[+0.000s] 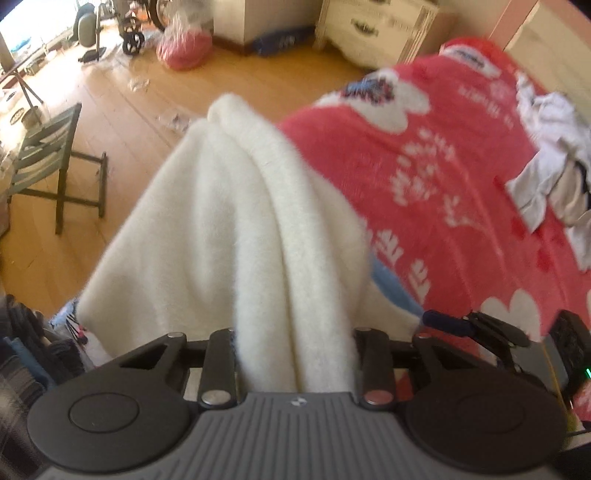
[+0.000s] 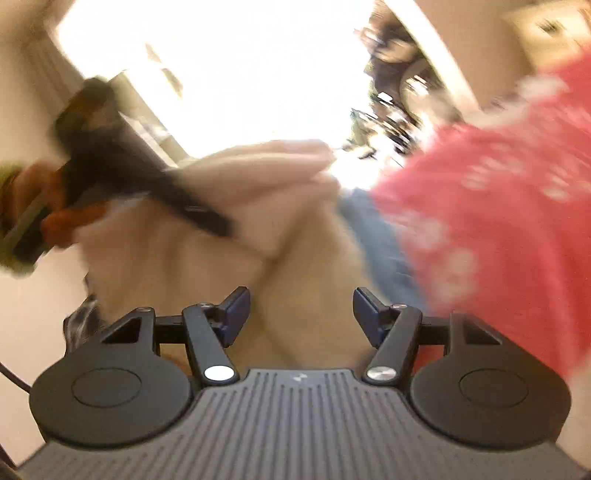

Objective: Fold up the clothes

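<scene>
The left wrist view is sharp and shows the left hand-held gripper (image 1: 295,354) pointing steeply down, its jaws closed on a thick bunch of a white fleece garment (image 1: 236,221); the fingertips themselves are buried in the cloth. The garment hangs from this grip in long folds that run away from the camera, so its long axis goes from the jaws toward the floor (image 1: 110,110), and its lower end is over the edge of the bed. Only this view shows the room: a wooden floor, a green chair (image 1: 48,155) at the left, a pink bag (image 1: 184,48) further back, a cream dresser (image 1: 376,26), and at the right the bed with a red blanket (image 1: 443,166) with white patterns, on which a second heap of pale clothes (image 1: 550,155) lies near the far right edge. The right wrist view is much blurred. It shows the right hand-held gripper (image 2: 301,314) with jaws standing clearly apart and the pads not pressing on anything, while the same garment (image 2: 295,258) fills the space behind and below them; whether the cloth touches a pad I cannot tell. In this view the other gripper (image 2: 147,177) appears at the left, clamped on the cloth, and the red blanket (image 2: 498,221) is at the right.
</scene>
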`<act>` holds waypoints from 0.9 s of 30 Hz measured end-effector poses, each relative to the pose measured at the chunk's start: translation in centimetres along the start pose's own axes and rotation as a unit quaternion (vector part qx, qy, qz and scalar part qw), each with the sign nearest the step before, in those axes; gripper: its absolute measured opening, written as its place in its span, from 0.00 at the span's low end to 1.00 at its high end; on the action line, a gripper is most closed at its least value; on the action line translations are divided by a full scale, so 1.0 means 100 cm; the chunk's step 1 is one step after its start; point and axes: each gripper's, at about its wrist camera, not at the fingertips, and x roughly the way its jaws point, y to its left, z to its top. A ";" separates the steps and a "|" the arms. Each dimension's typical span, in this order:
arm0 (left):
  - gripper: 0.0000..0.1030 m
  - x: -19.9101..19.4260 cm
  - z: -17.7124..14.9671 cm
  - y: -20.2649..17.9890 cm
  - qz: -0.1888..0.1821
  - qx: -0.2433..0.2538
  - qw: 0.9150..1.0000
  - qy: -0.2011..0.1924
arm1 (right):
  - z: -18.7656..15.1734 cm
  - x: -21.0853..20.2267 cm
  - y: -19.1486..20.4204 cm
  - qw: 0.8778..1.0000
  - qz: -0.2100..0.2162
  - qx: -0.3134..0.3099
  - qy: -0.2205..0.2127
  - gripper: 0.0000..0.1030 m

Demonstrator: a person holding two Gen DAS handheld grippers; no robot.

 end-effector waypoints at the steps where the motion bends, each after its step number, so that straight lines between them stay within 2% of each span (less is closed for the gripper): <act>1: 0.32 -0.005 -0.001 0.004 -0.005 0.000 1.000 -0.009 | 0.003 0.001 -0.007 1.000 -0.003 0.012 0.007 0.60; 4: 0.32 -0.015 -0.001 0.013 -0.020 0.000 0.999 -0.030 | 0.008 0.004 -0.025 0.998 -0.011 0.045 0.029 0.59; 6: 0.32 -0.019 -0.002 0.018 -0.027 -0.006 0.999 -0.039 | -0.005 -0.002 -0.017 0.997 -0.015 0.058 0.041 0.58; 9: 0.32 -0.019 -0.005 0.021 -0.032 -0.011 0.998 -0.046 | -0.004 0.005 -0.012 0.996 -0.026 0.064 0.049 0.52; 14: 0.32 -0.017 -0.012 0.025 -0.040 -0.013 0.998 -0.051 | -0.003 0.004 0.003 0.995 -0.058 0.052 0.059 0.20; 17: 0.32 -0.013 -0.014 0.026 -0.045 -0.019 0.997 -0.053 | -0.001 0.004 0.007 0.995 -0.040 0.058 0.064 0.12; 19: 0.32 -0.013 -0.015 0.027 -0.046 -0.017 0.997 -0.054 | 0.000 0.005 0.010 0.995 -0.039 0.061 0.069 0.11; 20: 0.32 -0.013 -0.016 0.027 -0.047 -0.017 0.997 -0.055 | 0.001 0.005 0.015 0.996 -0.048 0.046 0.068 0.12; 22: 0.32 -0.013 -0.017 0.027 -0.048 -0.019 0.997 -0.056 | 0.002 0.001 0.032 0.996 -0.069 -0.026 0.057 0.15; 23: 0.32 -0.013 -0.018 0.027 -0.048 -0.020 0.997 -0.057 | 0.002 -0.002 0.042 0.994 -0.067 -0.068 0.050 0.18; 24: 0.32 -0.013 -0.019 0.027 -0.048 -0.020 0.997 -0.057 | 0.001 -0.004 0.051 0.991 -0.064 -0.109 0.043 0.19; 25: 0.32 -0.013 -0.018 0.027 -0.049 -0.020 0.997 -0.058 | 0.000 -0.005 0.059 0.986 -0.058 -0.147 0.044 0.28; 26: 0.32 -0.013 -0.018 0.028 -0.049 -0.020 0.997 -0.058 | -0.002 -0.003 0.066 0.981 -0.046 -0.181 0.052 0.31; 27: 0.32 -0.013 -0.018 0.028 -0.050 -0.020 0.997 -0.058 | -0.004 0.001 0.073 0.973 -0.036 -0.218 0.064 0.31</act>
